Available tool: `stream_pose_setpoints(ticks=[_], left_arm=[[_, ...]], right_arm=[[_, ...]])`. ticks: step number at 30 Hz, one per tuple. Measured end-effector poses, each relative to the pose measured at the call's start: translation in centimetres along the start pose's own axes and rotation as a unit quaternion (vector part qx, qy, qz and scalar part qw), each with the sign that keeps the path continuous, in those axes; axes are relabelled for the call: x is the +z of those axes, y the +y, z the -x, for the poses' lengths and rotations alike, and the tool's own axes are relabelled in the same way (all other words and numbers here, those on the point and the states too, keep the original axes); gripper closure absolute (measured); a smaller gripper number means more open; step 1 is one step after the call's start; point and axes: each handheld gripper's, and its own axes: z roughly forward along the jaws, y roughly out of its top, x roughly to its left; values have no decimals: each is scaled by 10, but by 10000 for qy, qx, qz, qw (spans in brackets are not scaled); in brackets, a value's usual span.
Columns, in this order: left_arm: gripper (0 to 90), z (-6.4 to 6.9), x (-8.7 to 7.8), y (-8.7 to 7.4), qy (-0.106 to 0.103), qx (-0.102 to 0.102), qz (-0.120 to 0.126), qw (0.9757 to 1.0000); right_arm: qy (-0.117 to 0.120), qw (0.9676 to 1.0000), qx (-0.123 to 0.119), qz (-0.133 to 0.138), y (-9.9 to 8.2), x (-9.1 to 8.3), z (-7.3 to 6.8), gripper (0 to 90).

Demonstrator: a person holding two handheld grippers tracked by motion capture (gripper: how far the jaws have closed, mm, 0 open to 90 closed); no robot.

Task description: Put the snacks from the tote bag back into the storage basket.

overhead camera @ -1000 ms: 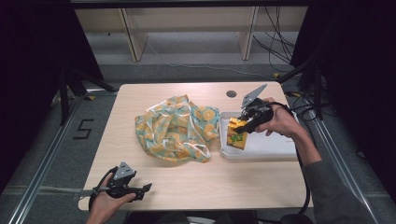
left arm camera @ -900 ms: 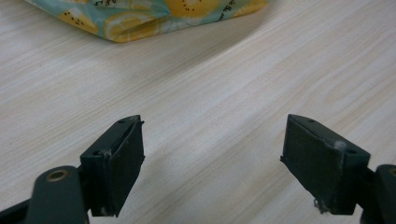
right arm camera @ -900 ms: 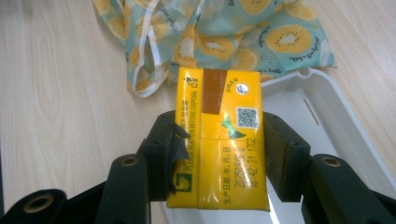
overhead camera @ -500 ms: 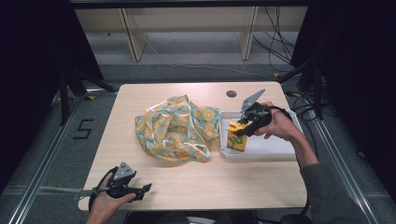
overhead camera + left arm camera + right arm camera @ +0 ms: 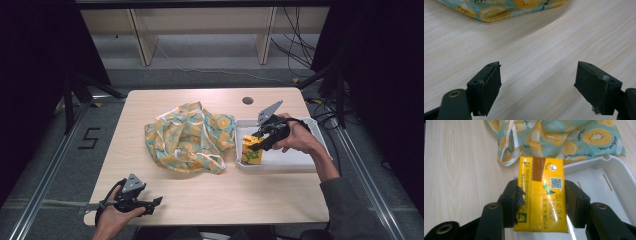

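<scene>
Yellow drink carton sits clamped in the right gripper over the white tray. Left gripper rests wide open and empty near the table edge.

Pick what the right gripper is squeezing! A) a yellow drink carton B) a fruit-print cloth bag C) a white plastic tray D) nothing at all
A: in the right gripper view, the right gripper has its black fingers pressed on both sides of the yellow drink carton, above the white plastic tray.
</scene>
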Motion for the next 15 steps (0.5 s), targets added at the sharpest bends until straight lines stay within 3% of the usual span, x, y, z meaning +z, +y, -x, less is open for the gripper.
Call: stream_pose_setpoints(ticks=[4, 6, 9, 13, 15], left_arm=[[202, 1, 1, 0, -31, -67, 1, 10000], [202, 0, 1, 0, -4, 24, 34, 10000], [202, 1, 1, 0, -33, -70, 13, 10000], [202, 0, 0, 0, -5, 8, 4, 10000], [202, 1, 0, 0, -41, -87, 15, 10000]], right_arm=[[39, 10000, -68, 42, -2, 0, 0, 519], [8, 10000, -41, 12, -4, 1, -1, 518], [-6, 10000, -64, -51, -4, 3, -2, 518], [52, 9999, -94, -37, -6, 4, -3, 515], [63, 9999, -117, -18, -8, 4, -2, 514]])
